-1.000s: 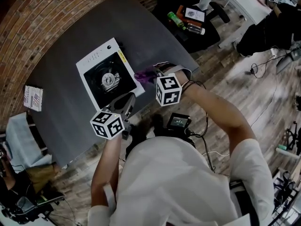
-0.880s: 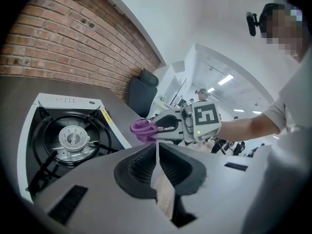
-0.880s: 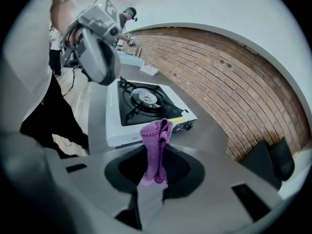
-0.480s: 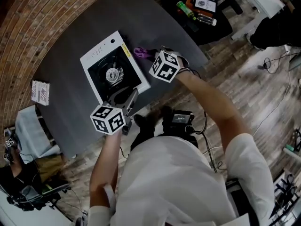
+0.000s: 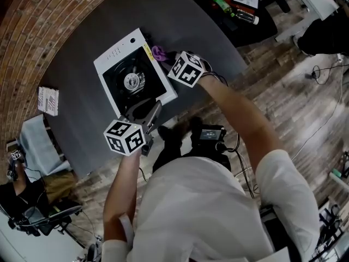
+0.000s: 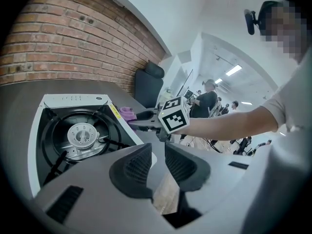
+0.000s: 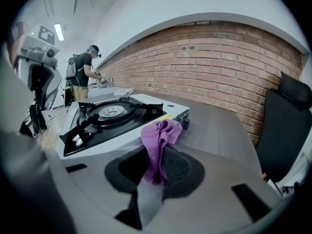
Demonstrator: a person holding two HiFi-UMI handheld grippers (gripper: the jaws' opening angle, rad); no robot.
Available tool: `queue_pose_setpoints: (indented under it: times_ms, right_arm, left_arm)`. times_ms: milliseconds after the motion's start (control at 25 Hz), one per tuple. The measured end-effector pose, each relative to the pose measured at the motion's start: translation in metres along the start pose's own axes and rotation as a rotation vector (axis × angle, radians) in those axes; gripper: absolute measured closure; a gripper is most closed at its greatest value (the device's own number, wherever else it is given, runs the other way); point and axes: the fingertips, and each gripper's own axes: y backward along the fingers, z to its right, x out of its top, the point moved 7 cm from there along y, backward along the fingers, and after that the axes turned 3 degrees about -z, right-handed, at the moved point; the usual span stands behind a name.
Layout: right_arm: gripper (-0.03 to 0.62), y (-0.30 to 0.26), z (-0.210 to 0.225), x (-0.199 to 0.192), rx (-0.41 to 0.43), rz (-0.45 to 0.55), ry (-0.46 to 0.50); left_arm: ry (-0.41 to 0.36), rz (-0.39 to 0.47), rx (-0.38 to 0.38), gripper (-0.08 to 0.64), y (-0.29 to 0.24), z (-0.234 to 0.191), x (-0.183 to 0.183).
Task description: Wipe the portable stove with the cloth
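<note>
Cloth (image 7: 161, 135), pinched by the right gripper (image 7: 155, 167), now rides at the portable stove's (image 5: 117, 56) 1 o'clock, up from 3 o'clock, so edge-wiping looks underway; the left gripper (image 6: 157, 167) waits slightly spread, empty.

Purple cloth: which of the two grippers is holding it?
The right gripper, jaws shut on the crumpled purple cloth; the left gripper has empty, parted jaws.

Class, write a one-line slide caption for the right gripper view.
Right gripper clamps a crumpled purple cloth beside the white portable stove on a grey table.
</note>
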Motion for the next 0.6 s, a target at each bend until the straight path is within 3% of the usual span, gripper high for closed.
queue_pose_setpoints:
  times_ms: [600]
  right_arm:
    - [0.506, 0.016, -0.028, -0.021, 0.09, -0.02, 0.075]
  left_arm:
    - [0.003, -0.016, -0.028, 0.474, -0.008, 0.01, -0.012]
